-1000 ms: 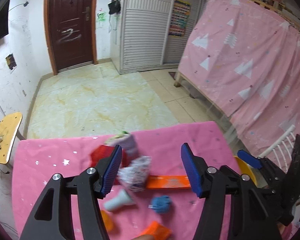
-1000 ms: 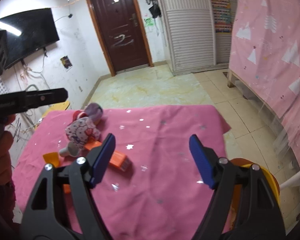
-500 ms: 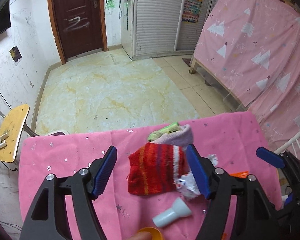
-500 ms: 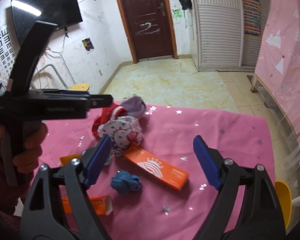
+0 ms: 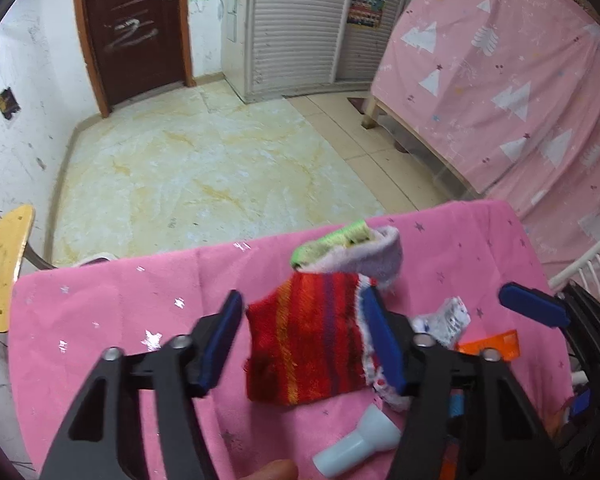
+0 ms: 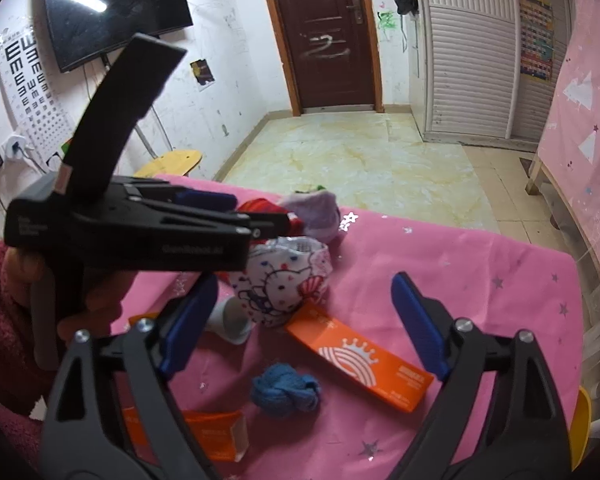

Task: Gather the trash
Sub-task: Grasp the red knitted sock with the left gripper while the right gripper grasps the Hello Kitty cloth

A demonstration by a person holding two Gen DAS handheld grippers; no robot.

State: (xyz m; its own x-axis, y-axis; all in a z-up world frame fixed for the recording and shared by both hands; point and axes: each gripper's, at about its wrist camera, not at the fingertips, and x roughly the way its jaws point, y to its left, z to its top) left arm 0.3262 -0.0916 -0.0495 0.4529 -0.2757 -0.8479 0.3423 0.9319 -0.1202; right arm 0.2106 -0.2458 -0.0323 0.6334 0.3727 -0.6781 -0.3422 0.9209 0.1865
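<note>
While left gripper (image 5: 304, 344) closes, unpinched, round red sock (image 5: 306, 338), right gripper (image 6: 320, 324) gapes over orange box (image 6: 360, 360); next: pinch, lift.

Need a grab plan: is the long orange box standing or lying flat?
Lying flat. The long orange box rests on its broad face on the pink tablecloth, one end under the cartoon-print wrapper.

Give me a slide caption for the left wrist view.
Left tool straddles a red striped cloth on the pink tablecloth.
</note>
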